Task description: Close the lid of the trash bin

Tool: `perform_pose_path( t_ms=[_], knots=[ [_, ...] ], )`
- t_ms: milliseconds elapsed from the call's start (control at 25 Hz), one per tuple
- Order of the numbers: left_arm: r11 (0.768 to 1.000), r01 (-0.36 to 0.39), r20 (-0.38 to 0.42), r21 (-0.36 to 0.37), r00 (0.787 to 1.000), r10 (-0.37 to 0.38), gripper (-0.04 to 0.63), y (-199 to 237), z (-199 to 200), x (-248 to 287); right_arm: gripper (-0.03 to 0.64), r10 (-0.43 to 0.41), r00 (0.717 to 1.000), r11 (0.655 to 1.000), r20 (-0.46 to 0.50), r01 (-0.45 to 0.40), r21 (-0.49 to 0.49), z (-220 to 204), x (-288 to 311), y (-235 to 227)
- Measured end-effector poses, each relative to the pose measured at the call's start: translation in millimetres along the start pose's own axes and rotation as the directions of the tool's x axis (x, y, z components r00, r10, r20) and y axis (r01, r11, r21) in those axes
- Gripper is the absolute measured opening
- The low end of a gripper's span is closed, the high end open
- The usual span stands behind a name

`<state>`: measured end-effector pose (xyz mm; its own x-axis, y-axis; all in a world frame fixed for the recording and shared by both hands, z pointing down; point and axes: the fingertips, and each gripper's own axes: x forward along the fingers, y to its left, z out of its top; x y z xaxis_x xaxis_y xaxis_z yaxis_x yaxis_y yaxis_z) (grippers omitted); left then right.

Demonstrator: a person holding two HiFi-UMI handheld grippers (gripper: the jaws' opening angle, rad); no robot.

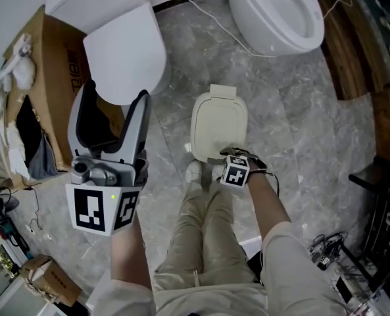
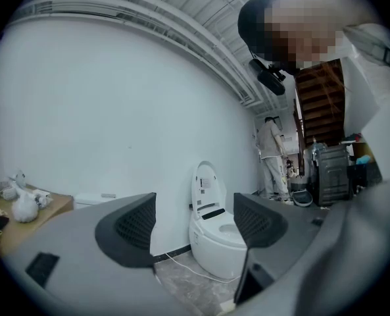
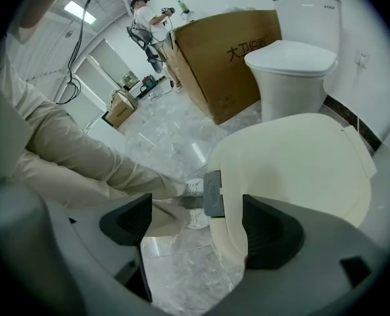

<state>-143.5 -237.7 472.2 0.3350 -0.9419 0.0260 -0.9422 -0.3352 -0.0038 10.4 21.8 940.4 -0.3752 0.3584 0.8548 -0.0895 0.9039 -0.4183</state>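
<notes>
here, the trash bin (image 1: 219, 127) stands on the marble floor (image 1: 293, 124) just ahead of the person's shoes (image 1: 195, 172), between two toilets (image 1: 280, 12) and near a cardboard box (image 1: 50, 78). its cream lid (image 3: 293, 170) lies nearly flat over the body, hinge at the far side; whether the front has fully caught cannot be told.

right hand-held gripper (image 3: 198, 226): angled steeply down at the bin's near edge, jaws wide apart and clamped on nothing. the front corner of the lid and the grey latch tab (image 3: 213, 193) show in the gap, with the right jaw over the lid's rim. no pad is seen pressing.

left hand-held gripper (image 2: 191, 226): held level and well apart from the bin, jaws apart and empty, facing the wall and a toilet.

step in hand, as judged: seating the lid. it likely calls for a push, not a grasp. bring a jaw down onto the lid's front edge, near the latch and away from the hinge, where the lid has most leverage. press straight down so the light bin does not skid on the smooth floor. the grey tab may be a release, so it is best left untouched.
</notes>
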Motion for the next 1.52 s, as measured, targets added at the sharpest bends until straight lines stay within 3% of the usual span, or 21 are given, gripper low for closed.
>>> perform_pose_path(
  t_ms=[560, 720, 1000, 1200, 1360, 1440, 1520],
  knots=[
    [1.0, 0.001, 0.063, 0.003, 0.998, -0.001, 0.345, -1.7, 16.2, -7.5, 0.44, -0.009, 1.0, 1.0, 0.013, 0.008, 0.023, -5.8, 8.1, 1.8],
    [1.0, -0.007, 0.064, -0.009, 0.998, 0.008, 0.345, 1.9, 13.3, -10.4, 0.493, -0.005, 1.0, 0.999, -0.004, 0.005, 0.036, -8.0, 15.7, 4.3],
    [1.0, -0.01, 0.065, -0.015, 0.998, 0.011, 0.345, 2.8, 9.3, -14.4, 0.461, -0.034, 0.999, 0.998, 0.014, 0.033, 0.052, -7.3, 16.6, -1.4],
    [1.0, 0.004, 0.071, -0.01, 0.997, -0.003, 0.347, -2.8, 19.2, -15.3, 0.461, -0.046, 0.996, 0.979, 0.075, 0.031, 0.202, 7.1, 2.3, -8.3],
    [1.0, 0.002, 0.097, -0.011, 0.995, -0.001, 0.345, -3.5, 48.3, -18.5, 0.445, -0.204, 0.952, 0.946, 0.229, 0.13, 0.298, 40.4, -57.4, -30.5],
    [1.0, 0.003, 0.106, -0.008, 0.994, -0.002, 0.345, -6.0, 68.4, -20.3, 0.443, -0.315, 0.899, 0.912, 0.305, 0.197, 0.36, 60.1, -109.3, -43.8],
    [1.0, 0.006, 0.112, 0.005, 0.994, -0.006, 0.345, -10.3, 90.6, -22.4, 0.443, -0.439, 0.819, 0.866, 0.37, 0.276, 0.417, 80.7, -172.7, -53.9]
  ],
)
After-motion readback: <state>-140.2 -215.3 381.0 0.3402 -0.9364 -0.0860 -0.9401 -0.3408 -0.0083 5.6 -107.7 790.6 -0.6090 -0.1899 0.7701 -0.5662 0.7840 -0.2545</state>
